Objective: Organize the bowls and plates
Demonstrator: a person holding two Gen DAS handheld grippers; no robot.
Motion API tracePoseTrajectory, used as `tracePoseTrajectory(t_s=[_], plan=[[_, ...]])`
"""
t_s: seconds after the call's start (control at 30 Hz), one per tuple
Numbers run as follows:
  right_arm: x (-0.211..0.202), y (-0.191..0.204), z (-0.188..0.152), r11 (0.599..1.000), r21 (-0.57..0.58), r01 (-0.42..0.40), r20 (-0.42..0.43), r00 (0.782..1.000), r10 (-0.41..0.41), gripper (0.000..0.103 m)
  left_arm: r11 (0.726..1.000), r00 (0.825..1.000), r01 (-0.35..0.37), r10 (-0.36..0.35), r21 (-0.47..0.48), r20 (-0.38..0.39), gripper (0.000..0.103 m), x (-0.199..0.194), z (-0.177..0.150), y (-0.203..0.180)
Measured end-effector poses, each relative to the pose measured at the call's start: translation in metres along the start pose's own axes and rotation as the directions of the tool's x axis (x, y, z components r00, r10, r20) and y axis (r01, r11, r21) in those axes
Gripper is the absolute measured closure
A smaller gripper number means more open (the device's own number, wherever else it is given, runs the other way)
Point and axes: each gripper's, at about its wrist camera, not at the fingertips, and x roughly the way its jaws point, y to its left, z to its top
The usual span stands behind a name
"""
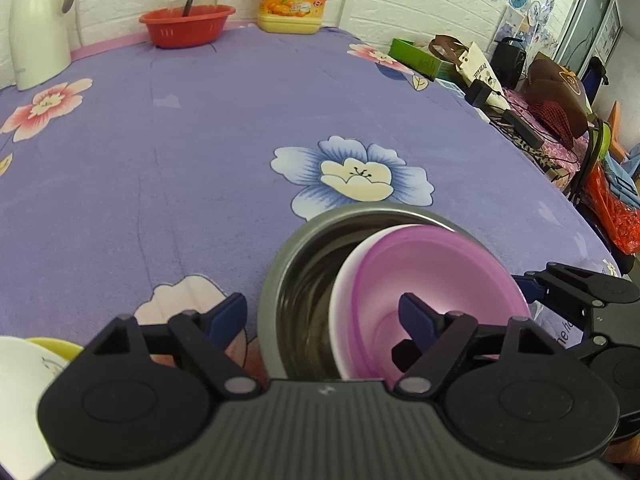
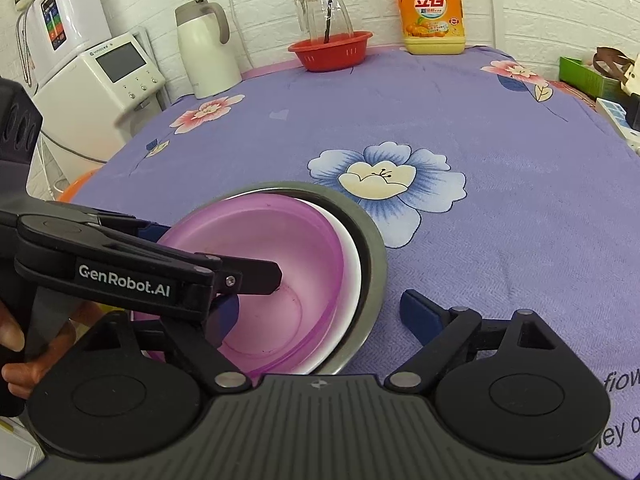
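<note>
- A stainless steel bowl [image 1: 296, 280] stands on the counter [image 1: 160, 160], which is covered by a purple floral cloth [image 2: 500, 140], just in front of the cloth's large blue flower [image 1: 352, 174].
- Nested in the steel bowl are a white bowl [image 1: 340, 292] and, inside that, a translucent pink bowl [image 2: 288, 248]; both lean toward one side of the steel bowl rather than sitting centred.
- The left gripper [image 1: 326, 318] is spread wide: one blue-padded finger is inside the pink bowl, the other is outside the steel bowl's wall over the cloth. It pinches nothing.
- The right gripper [image 2: 320, 312] is also spread wide, one finger over the pink bowl and the other beside the steel bowl above the cloth, gripping nothing.
- At the lower left edge of the left wrist view, a white dish [image 1: 20, 384] with a yellow rim behind it is partly seen.
- At the counter's far end stand a red basket [image 2: 331, 53] holding a glass pitcher [image 2: 324, 12], a yellow detergent bottle [image 2: 432, 12] and a white thermal jug [image 2: 206, 54].
</note>
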Motion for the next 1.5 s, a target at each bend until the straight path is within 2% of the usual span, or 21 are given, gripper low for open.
tracePoseTrajectory(t_s=[0.43,0.47,0.53,0.67,0.77,0.9,1.03,1.2,1.37,1.5], plan=[[-0.004,0.000,-0.005,0.999,0.031,0.023,0.023,0.999,-0.024,0.000,1.000,1.000,0.004,-0.004,-0.023,0.016,0.022,0.000,-0.002,0.003],[-0.003,0.002,-0.005,0.999,0.023,0.026,0.029,0.999,-0.026,0.000,1.000,1.000,0.011,-0.010,-0.019,0.019,0.023,0.000,-0.003,0.002],[0.000,0.007,-0.007,1.000,0.008,0.013,0.044,0.999,-0.013,0.000,0.999,0.999,0.041,-0.040,-0.021,0.028,0.035,-0.001,-0.005,-0.001],[0.001,0.016,-0.004,1.000,0.018,-0.005,0.034,0.999,0.005,0.000,0.998,0.999,0.029,-0.027,-0.060,0.036,0.040,-0.008,-0.005,-0.008],[-0.012,0.017,-0.002,1.000,0.031,-0.004,0.064,0.998,0.002,0.000,0.998,0.995,0.053,-0.049,-0.037,0.090,0.043,-0.025,-0.004,-0.016],[-0.034,0.029,0.005,1.000,-0.008,0.022,0.112,0.993,-0.021,0.000,0.996,0.989,0.077,-0.071,-0.046,0.130,0.043,-0.045,-0.001,-0.015],[-0.037,0.050,0.013,0.998,-0.057,-0.010,0.130,0.991,0.018,0.000,0.997,0.984,0.030,-0.018,-0.066,0.178,0.043,-0.075,-0.007,0.001],[-0.024,0.099,0.024,0.980,-0.150,-0.131,0.122,0.981,0.150,0.000,0.984,0.968,-0.090,0.122,-0.151,0.220,0.043,-0.124,-0.029,0.046],[-0.003,0.155,0.026,0.935,-0.235,-0.266,0.062,0.956,0.287,0.000,0.951,0.949,-0.185,0.239,-0.249,0.207,0.043,-0.158,-0.060,0.090],[0.014,0.181,0.017,0.910,-0.264,-0.320,-0.011,0.944,0.329,0.000,0.929,0.953,-0.190,0.252,-0.316,0.170,0.043,-0.161,-0.085,0.119]])
